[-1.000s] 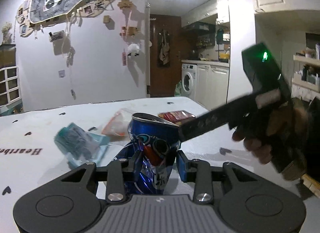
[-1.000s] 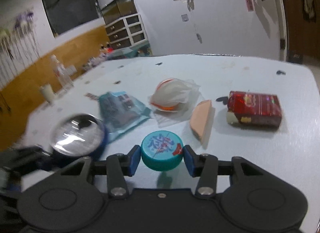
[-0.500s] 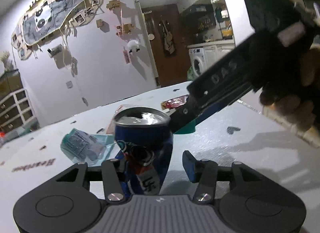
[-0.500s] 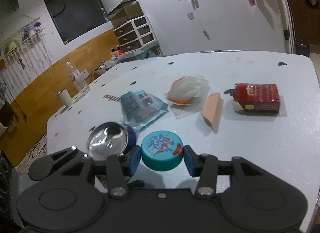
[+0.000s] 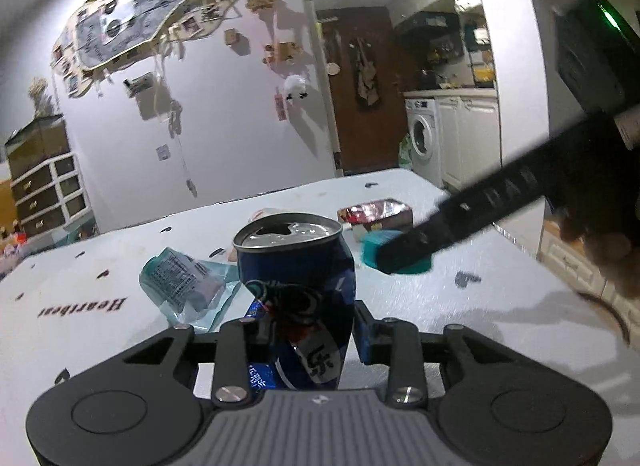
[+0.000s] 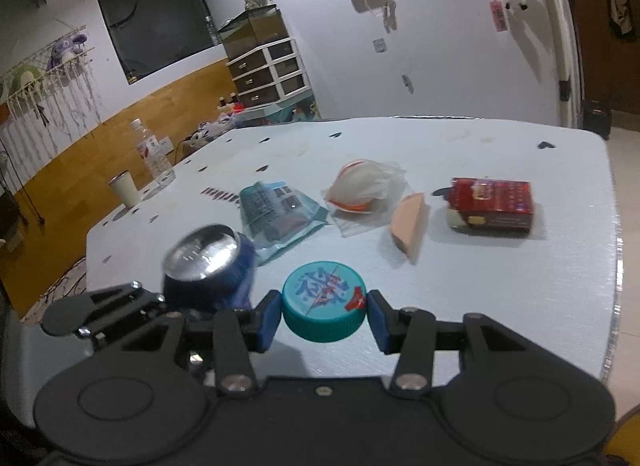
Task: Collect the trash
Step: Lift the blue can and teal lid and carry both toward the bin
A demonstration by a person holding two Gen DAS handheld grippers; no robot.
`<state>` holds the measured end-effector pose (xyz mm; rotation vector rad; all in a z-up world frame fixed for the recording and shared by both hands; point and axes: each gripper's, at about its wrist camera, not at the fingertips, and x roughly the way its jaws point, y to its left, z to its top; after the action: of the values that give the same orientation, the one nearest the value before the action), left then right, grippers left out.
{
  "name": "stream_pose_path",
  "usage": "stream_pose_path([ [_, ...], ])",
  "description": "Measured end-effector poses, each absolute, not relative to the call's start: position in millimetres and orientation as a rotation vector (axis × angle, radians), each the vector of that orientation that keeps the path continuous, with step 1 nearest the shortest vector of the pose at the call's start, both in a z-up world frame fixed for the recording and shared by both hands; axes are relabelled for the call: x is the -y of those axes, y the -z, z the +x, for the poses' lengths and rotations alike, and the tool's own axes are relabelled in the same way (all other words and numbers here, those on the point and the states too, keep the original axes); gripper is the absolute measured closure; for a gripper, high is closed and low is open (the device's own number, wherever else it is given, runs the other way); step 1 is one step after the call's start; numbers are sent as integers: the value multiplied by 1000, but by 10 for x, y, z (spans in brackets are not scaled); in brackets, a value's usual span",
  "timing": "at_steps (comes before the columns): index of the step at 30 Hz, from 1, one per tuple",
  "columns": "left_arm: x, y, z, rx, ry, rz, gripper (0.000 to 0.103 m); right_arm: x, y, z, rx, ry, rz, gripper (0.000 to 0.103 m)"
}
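Observation:
My left gripper (image 5: pixel 310 336) is shut on a crushed blue soda can (image 5: pixel 298 282), held upright above the pale table (image 5: pixel 480 326); the can also shows in the right wrist view (image 6: pixel 208 266). My right gripper (image 6: pixel 324 316) is shut on a teal bottle cap (image 6: pixel 324 306), held over the table just right of the can. In the left wrist view the cap (image 5: pixel 380 252) shows behind the right gripper's black finger (image 5: pixel 460 225). On the table lie a teal wrapper (image 6: pixel 276 211), a white and orange bag (image 6: pixel 366 187), a tan wedge (image 6: pixel 410 225) and a red box (image 6: pixel 494 203).
A white cup (image 6: pixel 124 189) and a clear water bottle (image 6: pixel 154 155) stand at the table's far left edge. The table's right edge (image 6: pixel 614 246) drops to the floor. A drawer unit (image 6: pixel 272 73) and a washing machine (image 5: pixel 424 141) stand beyond the table.
My left gripper closed on the can and steadied it upright. My right gripper, still holding the cap, drew back a little to the right of the can.

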<state>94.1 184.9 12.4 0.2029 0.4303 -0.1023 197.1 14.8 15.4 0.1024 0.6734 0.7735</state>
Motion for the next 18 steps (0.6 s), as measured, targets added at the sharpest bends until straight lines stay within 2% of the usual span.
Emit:
stream_pose_path([
  [10, -1743, -362, 879, -438, 60, 13, 67, 283, -248, 1719, -588, -695, 47, 56],
  [18, -1431, -454, 833, -453, 47, -24, 67, 700, -303, 1501, -518, -631, 5, 56],
])
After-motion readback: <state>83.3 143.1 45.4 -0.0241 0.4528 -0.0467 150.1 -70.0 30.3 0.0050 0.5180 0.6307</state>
